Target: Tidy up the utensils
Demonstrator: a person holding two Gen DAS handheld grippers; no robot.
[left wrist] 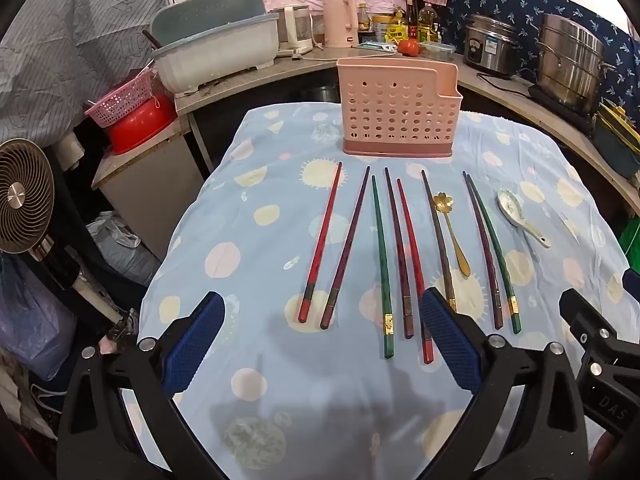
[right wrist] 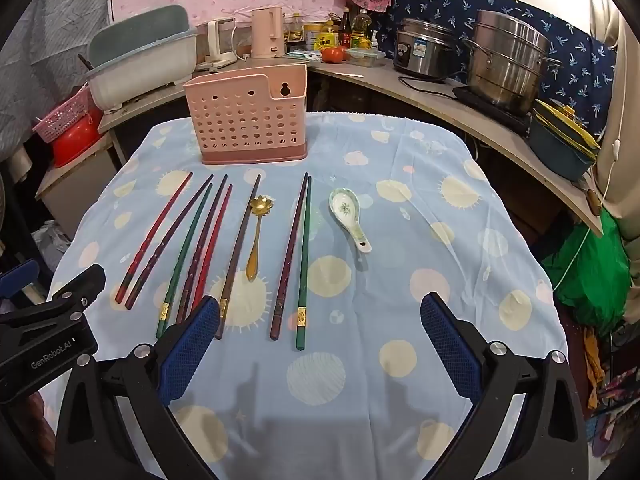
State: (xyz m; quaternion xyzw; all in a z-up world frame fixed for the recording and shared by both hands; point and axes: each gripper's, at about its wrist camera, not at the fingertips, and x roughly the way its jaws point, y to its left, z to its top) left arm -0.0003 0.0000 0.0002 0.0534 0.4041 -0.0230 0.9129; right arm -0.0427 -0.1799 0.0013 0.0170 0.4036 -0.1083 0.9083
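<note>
- Utensils lie in a row on the cloth-covered table [right wrist: 400, 208], beyond both tools and untouched.
- Left gripper [left wrist: 322, 346] hovers low over the near edge with its jaws spread wide and nothing between them; its fingers [left wrist: 192, 344] carry blue cross-hatched pads on black frames.
- Right gripper [right wrist: 320, 348] stands equally wide apart and empty, just right of the left one (each shows at the rim of the other's view).
- Chopsticks [left wrist: 382, 268] are slim tapered sticks in red, dark purple and green, some with a gold band near the thick end; their thick ends point toward the grippers, and several lie between the left gripper's pads in its view.
- Gold spoon [right wrist: 256, 236], metal with a flower-shaped bowl, lies among the chopsticks toward the right.
- Ceramic spoon [right wrist: 347, 216], white with a green pattern, lies rightmost, ahead of the right gripper.
- Pink holder [left wrist: 396, 114], perforated plastic with a darker base, stands upright at the far side, behind the row.
- Tablecloth [left wrist: 256, 208] is light blue with pale round prints.
</note>
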